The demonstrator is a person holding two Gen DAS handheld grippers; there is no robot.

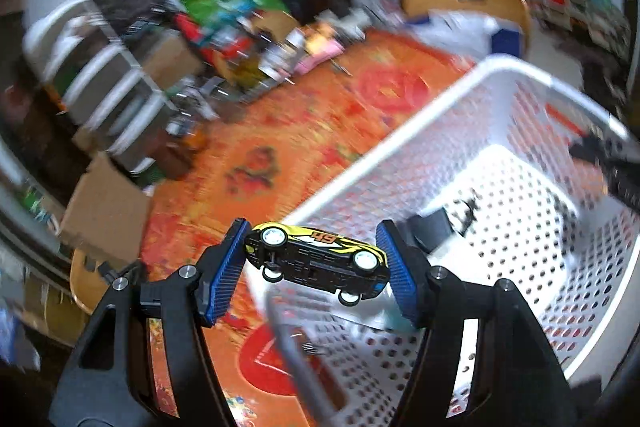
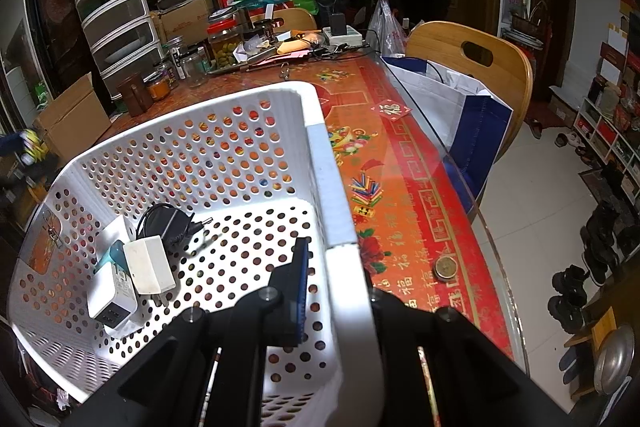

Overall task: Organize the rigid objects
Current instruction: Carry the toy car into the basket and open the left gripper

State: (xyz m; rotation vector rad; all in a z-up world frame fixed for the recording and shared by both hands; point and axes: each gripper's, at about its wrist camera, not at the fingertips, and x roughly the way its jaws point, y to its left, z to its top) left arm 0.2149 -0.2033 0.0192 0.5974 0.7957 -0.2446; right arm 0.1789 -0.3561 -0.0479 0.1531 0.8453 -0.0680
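My left tongs [image 1: 316,263] hold a black and yellow toy car [image 1: 318,259] end to end between their blue pads, wheels turned sideways toward the camera. The car hangs right at the near corner of the white basket [image 1: 404,143], just over its rim, so I judge it is on its way in with the other hard things. I grip it by nose and tail, since that gives the pads flat ends to press on and leaves the wheels free.

My right tongs [image 2: 336,291] are clamped narrow on the basket's side wall [image 2: 340,227], one finger inside and the other outside. That steadies the basket on the tabletop [image 2: 404,163] while the other hand loads it.

The left view is smeared and shows little of the basket's floor beyond dark shapes. The right view is sharp and fills that in: a white charger [image 2: 150,265], a second white plug block [image 2: 110,295] and a black adapter with its cord [image 2: 170,223] lie together by the basket's far wall. It also shows a coin [image 2: 444,267] on the tabletop outside the basket. The car appears clearly only in the left view.
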